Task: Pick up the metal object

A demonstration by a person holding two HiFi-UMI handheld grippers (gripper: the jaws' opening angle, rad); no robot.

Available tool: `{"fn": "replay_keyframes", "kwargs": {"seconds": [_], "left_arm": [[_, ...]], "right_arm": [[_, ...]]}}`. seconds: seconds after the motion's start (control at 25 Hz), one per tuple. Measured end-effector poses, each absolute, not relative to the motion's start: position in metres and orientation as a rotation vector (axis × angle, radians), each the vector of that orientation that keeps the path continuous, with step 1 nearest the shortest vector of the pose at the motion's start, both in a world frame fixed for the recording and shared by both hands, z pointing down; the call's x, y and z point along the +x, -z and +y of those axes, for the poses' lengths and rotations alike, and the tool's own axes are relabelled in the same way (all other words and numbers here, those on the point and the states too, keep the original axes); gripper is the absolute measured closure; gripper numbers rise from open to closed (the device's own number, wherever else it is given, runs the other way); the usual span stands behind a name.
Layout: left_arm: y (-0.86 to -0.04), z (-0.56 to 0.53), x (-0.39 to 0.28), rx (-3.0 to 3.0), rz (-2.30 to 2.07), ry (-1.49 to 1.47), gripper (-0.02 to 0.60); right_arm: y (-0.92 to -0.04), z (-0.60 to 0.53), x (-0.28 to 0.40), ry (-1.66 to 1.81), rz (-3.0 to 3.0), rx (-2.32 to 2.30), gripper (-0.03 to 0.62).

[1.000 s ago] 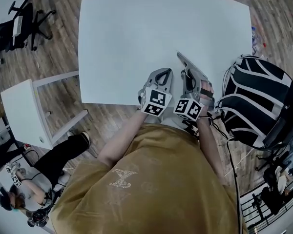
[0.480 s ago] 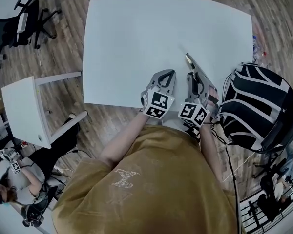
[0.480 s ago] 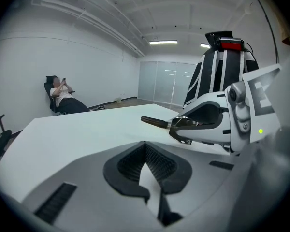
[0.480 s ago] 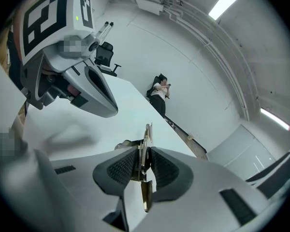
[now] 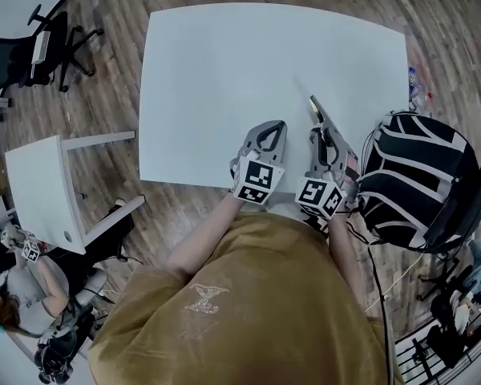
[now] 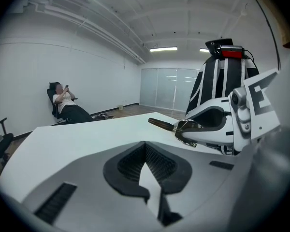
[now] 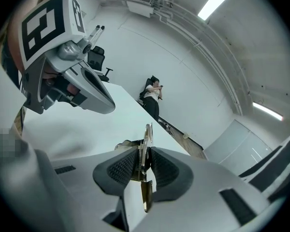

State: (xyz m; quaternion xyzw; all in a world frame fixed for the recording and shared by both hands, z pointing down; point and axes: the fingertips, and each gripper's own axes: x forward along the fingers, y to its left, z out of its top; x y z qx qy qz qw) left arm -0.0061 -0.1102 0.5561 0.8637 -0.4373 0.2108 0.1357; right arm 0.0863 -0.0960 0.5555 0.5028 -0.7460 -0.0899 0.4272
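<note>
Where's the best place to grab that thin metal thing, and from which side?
Probably near its middle, pinched across the two flat faces, coming in from the end nearest the person. The metal object is a thin flat strip standing on edge, so the pads meet its broad sides. The right gripper grips it this way, with the tip poking out ahead.

The head view looks steeply down from above the wearer, taking in the whole bench, with the left claw and right claw at its near edge. The left gripper view sits close behind its own jaws, looking low across the bench; the right claw fills its right side. The right gripper view, tilted, faces the same way, the left claw at upper left. Both catch a seated person by the far wall; all three catch the metal object.
</note>
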Motion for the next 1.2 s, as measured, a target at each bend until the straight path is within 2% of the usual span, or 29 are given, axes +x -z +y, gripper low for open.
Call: {"fn": "replay_keyframes", "kwargs": {"seconds": [0.64,1.2], "left_arm": [[-0.489,-0.120,-0.011,2.569,-1.339,-0.433,0.575],[-0.461,-0.134,-0.012,2.598,-1.408,-0.369,0.575]], "right_arm": [[-0.477,-0.109,0.102,0.165,-2.016,1.566,0.502],[-0.447,-0.119,0.117,0.134,-2.096,1.692,0.502]]}}
